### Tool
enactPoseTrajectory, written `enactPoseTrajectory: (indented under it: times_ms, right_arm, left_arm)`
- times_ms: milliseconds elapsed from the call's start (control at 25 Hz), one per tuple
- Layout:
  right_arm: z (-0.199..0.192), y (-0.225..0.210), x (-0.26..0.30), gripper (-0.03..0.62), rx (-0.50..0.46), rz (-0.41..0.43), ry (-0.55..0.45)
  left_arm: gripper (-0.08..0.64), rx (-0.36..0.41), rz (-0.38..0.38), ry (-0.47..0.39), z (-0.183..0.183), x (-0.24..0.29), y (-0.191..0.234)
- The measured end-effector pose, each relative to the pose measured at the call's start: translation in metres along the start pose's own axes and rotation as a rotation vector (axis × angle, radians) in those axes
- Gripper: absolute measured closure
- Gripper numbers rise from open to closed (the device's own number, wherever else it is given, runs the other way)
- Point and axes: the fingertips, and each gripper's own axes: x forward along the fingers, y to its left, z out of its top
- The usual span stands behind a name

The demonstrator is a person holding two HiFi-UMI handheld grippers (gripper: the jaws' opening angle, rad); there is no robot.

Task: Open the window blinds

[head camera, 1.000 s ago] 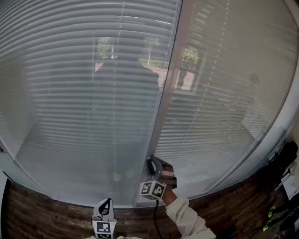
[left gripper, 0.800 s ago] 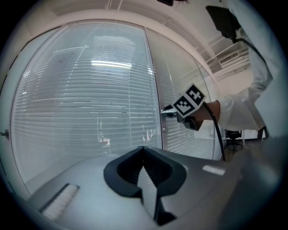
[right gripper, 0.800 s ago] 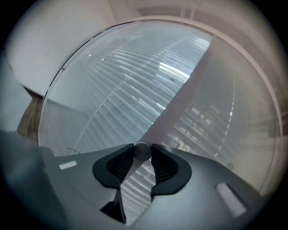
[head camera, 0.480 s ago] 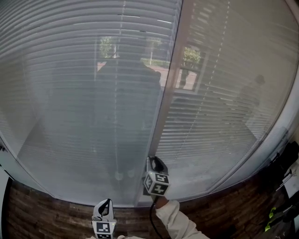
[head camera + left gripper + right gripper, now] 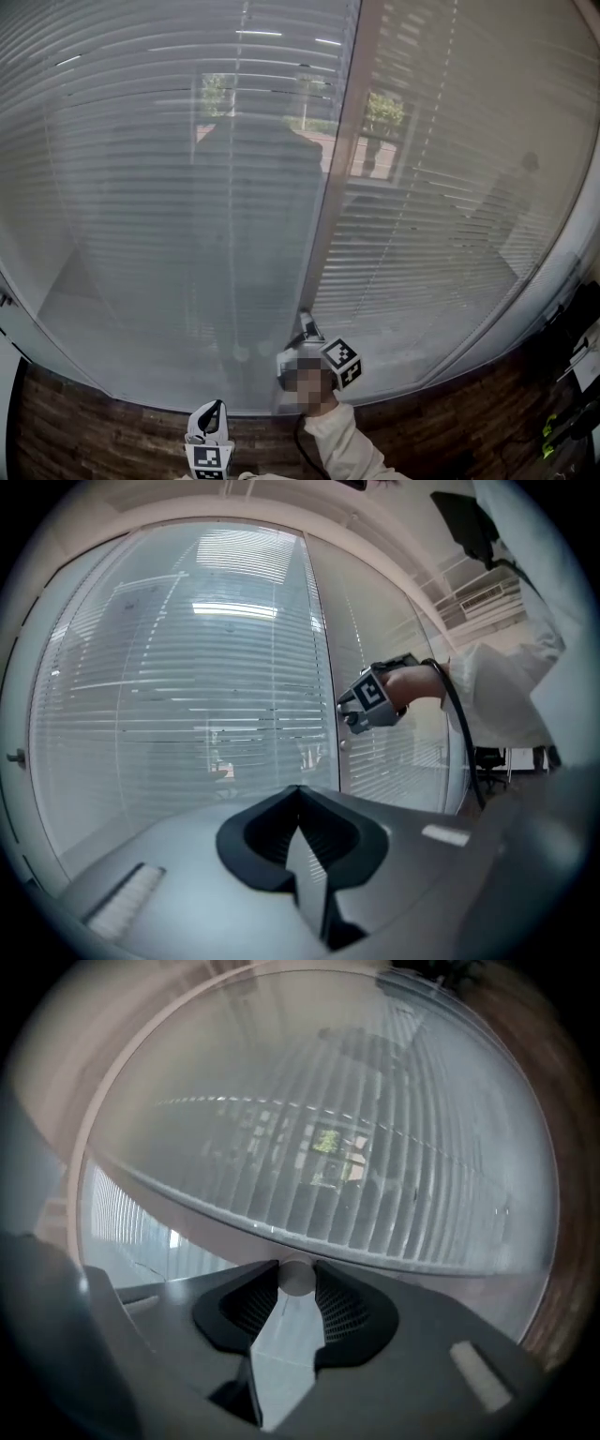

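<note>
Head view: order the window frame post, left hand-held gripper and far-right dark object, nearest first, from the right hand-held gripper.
From the right hand-held gripper:
1. Window frame post, at its tip, carrying the knob it grips.
2. Left hand-held gripper, lower left.
3. Dark object, far right edge.

Grey left tongs [image 5: 300,797] and right tongs [image 5: 296,1277] each bear a black-and-white marker cube [image 5: 342,362]; white sleeve [image 5: 352,445] and black cable [image 5: 302,436] near six o'clock.

I make out a dark wood-plank floor [image 5: 66,427] running along the bottom of the head view. At lower right, black gear [image 5: 570,323] with yellow-green bits sits on it, too small to identify.
</note>
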Motion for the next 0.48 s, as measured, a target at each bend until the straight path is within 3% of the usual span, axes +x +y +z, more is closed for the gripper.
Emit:
enactPoseTrajectory:
  times_ms: [120,200,480]
  right_arm:
    - [0.0,-0.0036,0.0,0.466,0.226,0.043,-0.017]
    - [0.0,-0.0055,0.0001,0.466,0.309,0.062,-0.022]
    - [0.0,-0.006,-0.001,0.466,0.312,0.076,-0.022]
  left_arm:
    - [0.56,0.007,-0.002,0.004,0.0001,-0.0011,-0.0003]
    - [0.56,0.02,0.006,0.004,-0.0003,-0.0017,0.002]
    - [0.56,0.008,0.008,0.024,-0.0074,-0.0056,0.0004]
